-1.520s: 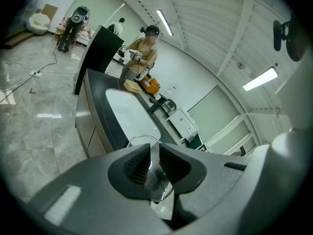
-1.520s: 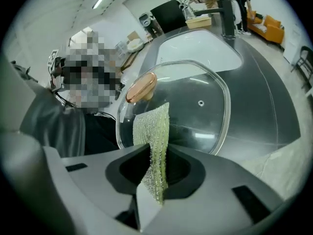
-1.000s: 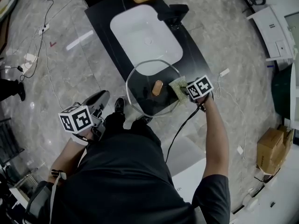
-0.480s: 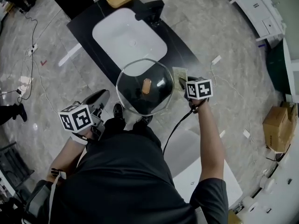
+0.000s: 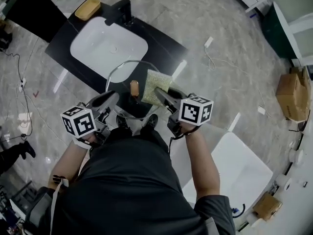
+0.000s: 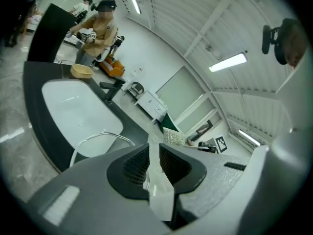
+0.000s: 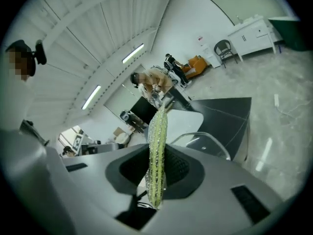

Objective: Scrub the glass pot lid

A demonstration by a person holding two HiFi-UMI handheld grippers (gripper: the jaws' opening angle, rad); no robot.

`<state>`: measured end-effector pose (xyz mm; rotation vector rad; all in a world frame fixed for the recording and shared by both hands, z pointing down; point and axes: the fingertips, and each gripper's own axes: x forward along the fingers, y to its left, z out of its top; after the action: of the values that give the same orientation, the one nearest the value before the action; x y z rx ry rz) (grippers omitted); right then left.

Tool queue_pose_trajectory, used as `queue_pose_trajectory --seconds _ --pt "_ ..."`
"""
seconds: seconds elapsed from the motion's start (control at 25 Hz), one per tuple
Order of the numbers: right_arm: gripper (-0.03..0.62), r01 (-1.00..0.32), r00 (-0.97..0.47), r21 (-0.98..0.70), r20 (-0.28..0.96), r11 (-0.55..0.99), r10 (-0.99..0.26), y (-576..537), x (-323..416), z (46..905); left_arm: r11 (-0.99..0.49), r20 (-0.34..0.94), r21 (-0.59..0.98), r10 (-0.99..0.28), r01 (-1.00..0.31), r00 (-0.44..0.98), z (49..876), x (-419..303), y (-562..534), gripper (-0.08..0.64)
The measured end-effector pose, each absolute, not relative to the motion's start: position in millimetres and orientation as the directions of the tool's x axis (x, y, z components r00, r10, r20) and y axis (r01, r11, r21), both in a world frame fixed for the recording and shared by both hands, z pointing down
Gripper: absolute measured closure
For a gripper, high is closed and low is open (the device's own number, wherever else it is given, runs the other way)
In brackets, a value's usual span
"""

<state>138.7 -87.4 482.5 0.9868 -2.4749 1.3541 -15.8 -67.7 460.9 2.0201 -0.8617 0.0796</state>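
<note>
The glass pot lid with a metal rim and a wooden knob hangs over the near edge of the black counter. My left gripper is shut on its near left rim. In the left gripper view the rim arcs out from the narrow gap of the left gripper. My right gripper is shut on a yellow-green scrub sponge, which lies against the lid just right of the knob. The sponge stands edge-on in the right gripper, with the lid beyond it.
A white sink basin is set in the black counter, with a black faucet and a yellow dish at its far end. A white table stands at the right, a cardboard box further right. Cables cross the floor.
The lid and the right gripper with the sponge have come in toward my body and the left gripper. The sponge went from the lid's right edge to beside the knob.
</note>
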Motion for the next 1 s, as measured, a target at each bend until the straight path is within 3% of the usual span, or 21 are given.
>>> queue_pose_trajectory --seconds 0.12,0.28,0.48,0.56,0.68,0.92,1.0 --pt "0.526 -0.493 -0.846 -0.766 0.313 0.413 -0.432 -67 107 458 -0.434 0.299 0.738 -0.476 -0.517 0.827 446 11 -69 0.490" --pt "0.526 -0.368 -0.913 -0.807 0.220 0.463 -0.342 -50 79 438 -0.470 0.202 0.802 -0.369 -0.370 0.907 433 31 -66 0.366" --pt "0.526 -0.248 -0.959 -0.840 0.143 0.483 -0.243 -47 62 425 -0.458 0.020 0.879 -0.241 -0.132 0.970 412 38 -49 0.360" --pt "0.526 -0.202 -0.971 -0.854 0.112 0.479 -0.210 -41 52 426 -0.478 0.007 0.870 -0.237 -0.123 0.971 413 32 -40 0.378" --pt "0.525 -0.145 -0.983 -0.870 0.072 0.472 -0.169 -35 35 428 -0.478 0.016 0.867 -0.255 -0.140 0.967 417 17 -35 0.479" --pt "0.518 -0.104 -0.990 -0.863 0.040 0.495 -0.138 -33 15 426 -0.495 0.043 0.848 -0.298 -0.192 0.954 415 -5 -34 0.489" --pt "0.472 -0.133 -0.984 -0.854 0.053 0.502 -0.170 -38 18 428 -0.492 0.073 0.832 -0.359 -0.255 0.930 417 -20 -46 0.491"
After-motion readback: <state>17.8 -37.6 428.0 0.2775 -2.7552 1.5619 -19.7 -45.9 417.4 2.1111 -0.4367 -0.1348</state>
